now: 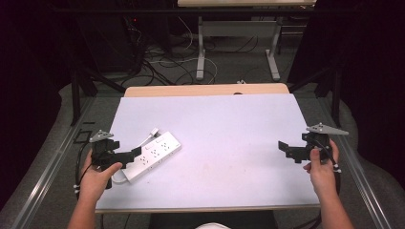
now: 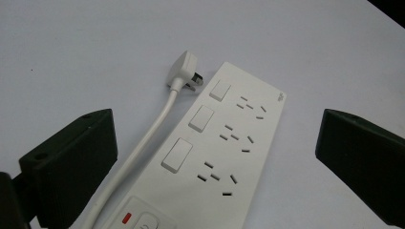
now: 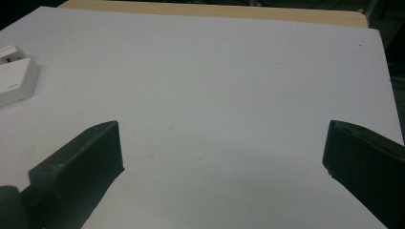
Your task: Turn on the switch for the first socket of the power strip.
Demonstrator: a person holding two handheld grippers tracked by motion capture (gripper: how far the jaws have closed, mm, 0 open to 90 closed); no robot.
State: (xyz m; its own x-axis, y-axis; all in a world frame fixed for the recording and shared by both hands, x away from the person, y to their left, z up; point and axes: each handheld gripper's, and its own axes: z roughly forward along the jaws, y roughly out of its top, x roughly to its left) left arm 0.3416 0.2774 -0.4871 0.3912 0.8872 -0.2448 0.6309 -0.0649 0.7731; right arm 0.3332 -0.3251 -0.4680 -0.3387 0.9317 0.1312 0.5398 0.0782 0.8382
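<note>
A white power strip (image 1: 154,152) with three switches and three sockets lies slantwise at the left of the white table (image 1: 229,119). Its white plug (image 1: 154,132) rests beside its far end, and the cable (image 2: 143,148) runs along its side. My left gripper (image 1: 133,155) hovers at the strip's near end, open. In the left gripper view the strip (image 2: 224,157) and plug (image 2: 184,67) lie between and beyond the wide-apart jaws of that gripper (image 2: 215,121). My right gripper (image 1: 286,150) is open near the table's right edge, with bare table between the jaws (image 3: 222,131). The strip's end (image 3: 14,78) is far off.
The table's wooden back edge (image 1: 205,89) borders the white sheet. Behind it, on the floor, stand another table's legs (image 1: 200,52) and loose cables (image 1: 162,62). Metal rails (image 1: 45,171) run along both sides of the table.
</note>
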